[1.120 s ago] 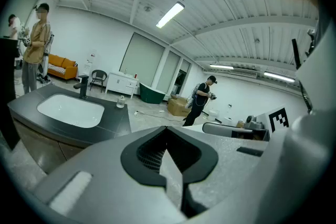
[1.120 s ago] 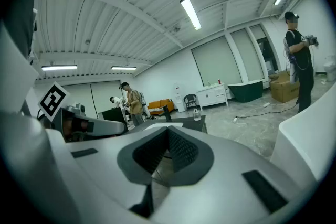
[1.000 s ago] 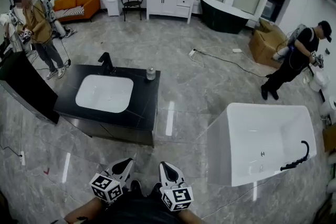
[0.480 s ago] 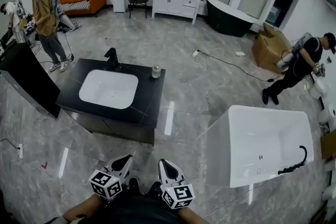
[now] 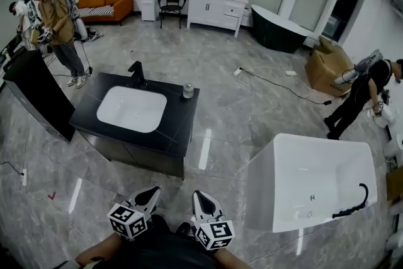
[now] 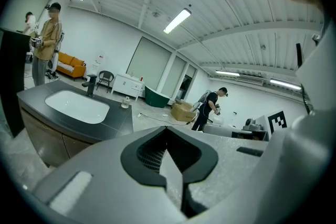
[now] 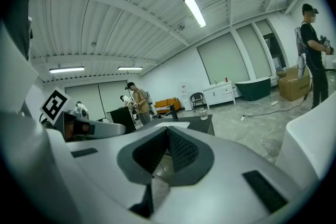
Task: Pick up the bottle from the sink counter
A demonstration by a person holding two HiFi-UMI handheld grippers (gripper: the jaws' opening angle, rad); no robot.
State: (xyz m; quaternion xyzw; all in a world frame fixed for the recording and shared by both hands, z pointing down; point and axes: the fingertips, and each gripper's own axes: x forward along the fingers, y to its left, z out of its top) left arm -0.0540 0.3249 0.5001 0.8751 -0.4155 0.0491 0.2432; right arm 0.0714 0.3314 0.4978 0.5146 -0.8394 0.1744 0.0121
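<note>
Small bottle (image 5: 187,91) stands at the far right corner of the sink table (image 5: 173,132), well apart from left gripper (image 5: 148,197) and right gripper (image 5: 199,200), fingers closed together and empty; risk: reaching it unopened, they likely topple it.

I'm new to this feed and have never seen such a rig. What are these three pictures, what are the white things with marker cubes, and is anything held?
There is no robot arm: a person carries a two-jaw gripper in each hand. The head view looks down from a camera on that person's head. The left gripper and right gripper show at its bottom edge, each bearing a marker cube. The other two pictures come from cameras riding on the grippers, looking along their jaws. Both pairs of jaws are together, with nothing between them. Ahead stands the black sink counter with a white basin, a faucet and the small bottle near its far right corner, untouched.
</note>
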